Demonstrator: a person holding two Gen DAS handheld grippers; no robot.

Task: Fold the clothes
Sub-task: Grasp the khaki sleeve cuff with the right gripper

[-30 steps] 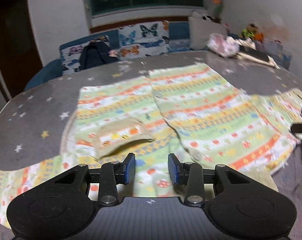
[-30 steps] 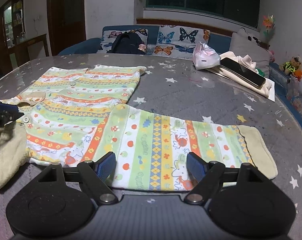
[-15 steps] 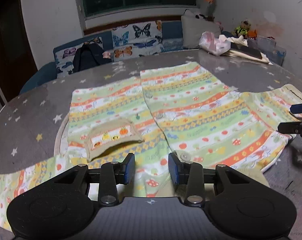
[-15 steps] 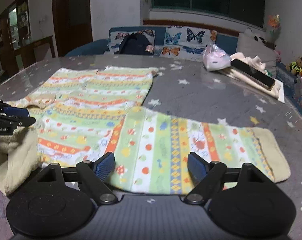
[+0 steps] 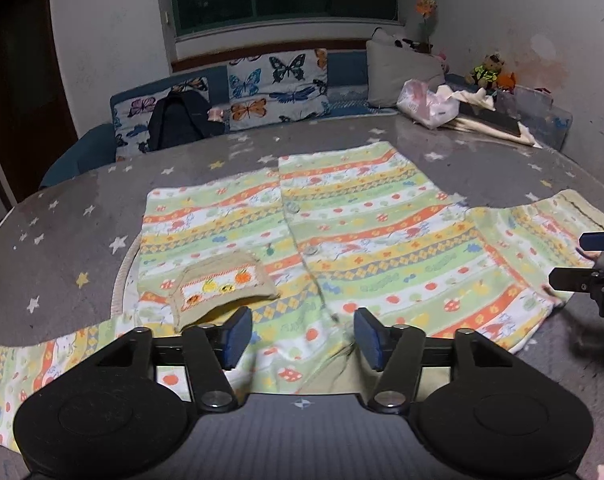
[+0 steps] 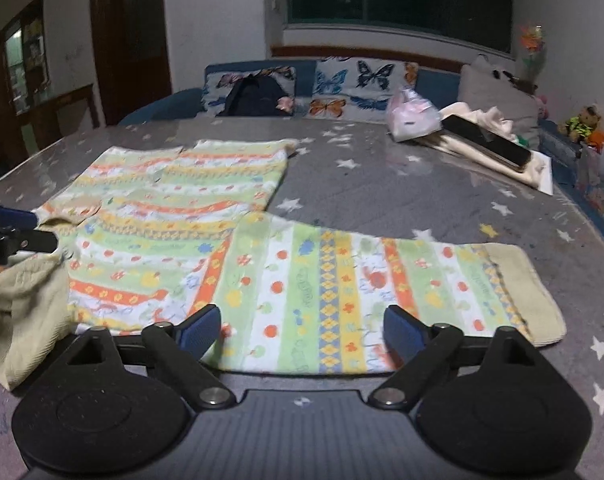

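Observation:
A striped, fruit-print child's shirt (image 5: 365,236) lies spread flat on the grey star-patterned table (image 5: 62,240), buttons up, with a beige pocket (image 5: 218,284) on its left half. My left gripper (image 5: 302,332) hovers over the shirt's near collar edge. Its jaws are opening and the pads press on nothing. In the right wrist view, the shirt's sleeve (image 6: 361,284) stretches right to a beige cuff (image 6: 529,292). My right gripper (image 6: 302,330) stands over the sleeve's near edge, jaws opening wide, with cloth below them but not pinched. Each gripper shows at the edge of the other's view.
At the back right of the table sit a pink plastic bag (image 6: 411,118) and a dark phone (image 6: 487,144) on cream cloth. Behind the table is a sofa with butterfly cushions (image 5: 278,84) and a black backpack (image 5: 178,120). Bare tabletop lies beyond the sleeve.
Both grippers' jaws have spread wider, the left one markedly. The hands have barely moved and the shirt lies as before.

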